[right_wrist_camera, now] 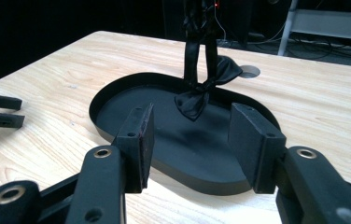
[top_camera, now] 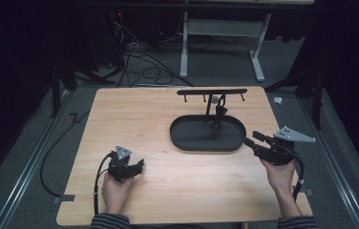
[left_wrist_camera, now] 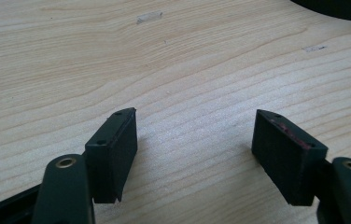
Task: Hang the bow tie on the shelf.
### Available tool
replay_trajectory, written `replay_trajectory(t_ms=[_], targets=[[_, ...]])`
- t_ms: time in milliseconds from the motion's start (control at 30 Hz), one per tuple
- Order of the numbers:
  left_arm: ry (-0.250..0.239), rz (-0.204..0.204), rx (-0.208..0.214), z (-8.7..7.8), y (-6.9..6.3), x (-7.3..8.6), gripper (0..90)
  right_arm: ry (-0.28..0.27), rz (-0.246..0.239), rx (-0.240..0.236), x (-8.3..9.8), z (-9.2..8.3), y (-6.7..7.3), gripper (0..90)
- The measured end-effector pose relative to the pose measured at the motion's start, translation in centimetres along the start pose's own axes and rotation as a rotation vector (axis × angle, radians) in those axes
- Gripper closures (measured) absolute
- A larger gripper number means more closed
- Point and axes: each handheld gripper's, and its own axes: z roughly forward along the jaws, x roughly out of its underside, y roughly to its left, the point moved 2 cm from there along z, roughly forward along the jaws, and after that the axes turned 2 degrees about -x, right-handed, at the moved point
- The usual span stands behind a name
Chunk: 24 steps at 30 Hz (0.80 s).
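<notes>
- Bow tie point(right_wrist_camera: 201, 95): a black one hangs by its strap from the black rack point(top_camera: 211, 91) that rises out of the oval tray point(top_camera: 187, 140), with the bow itself dangling just above the tray floor near the rack's post; in the high view it shows as a dark shape by the post point(top_camera: 217, 117)
- Progress, as a judgement: the work seems to be at its very start or its very end, since neither gripper touches the bow tie; if it is to come off the rack, the reach, the grasp and the lift are all left; if it was to be hung, that looks done
- Right gripper point(top_camera: 254, 139): held just off the tray's right end and aimed at the bow tie, jaws spread apart with nothing between them; in its own view the bow sits framed in the gap point(right_wrist_camera: 190, 140), well short of the pads
- Left gripper point(top_camera: 137, 167): low over the bare desk point(top_camera: 134, 119) at the near left, well apart from the tray, jaws wide and empty point(left_wrist_camera: 194, 142)
- Count: one bow tie, one tray, one rack with several small pegs under its crossbar, two grippers, one desk
- A small pale round item hangs on the crossbar beside the strap; too small to tell what it is
</notes>
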Motion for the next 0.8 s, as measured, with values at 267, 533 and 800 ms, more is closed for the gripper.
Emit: replay_trajectory(t_ms=[267, 533, 800], targets=[[0.0, 0.001, 0.0, 0.0, 0.0, 0.0, 31.7, 0.009, 0.005, -0.011, 0.8, 0.3, 0.3, 52.3], [0.0, 0.001, 0.0, 0.0, 0.0, 0.0, 31.7, 0.022, 0.007, -0.015, 1.4, 0.7, 0.6, 52.3], [0.0, 0.001, -0.002, 0.0, 0.0, 0.0, 31.8, 0.035, 0.006, -0.027, 2.0, 1.2, 0.9, 52.3]])
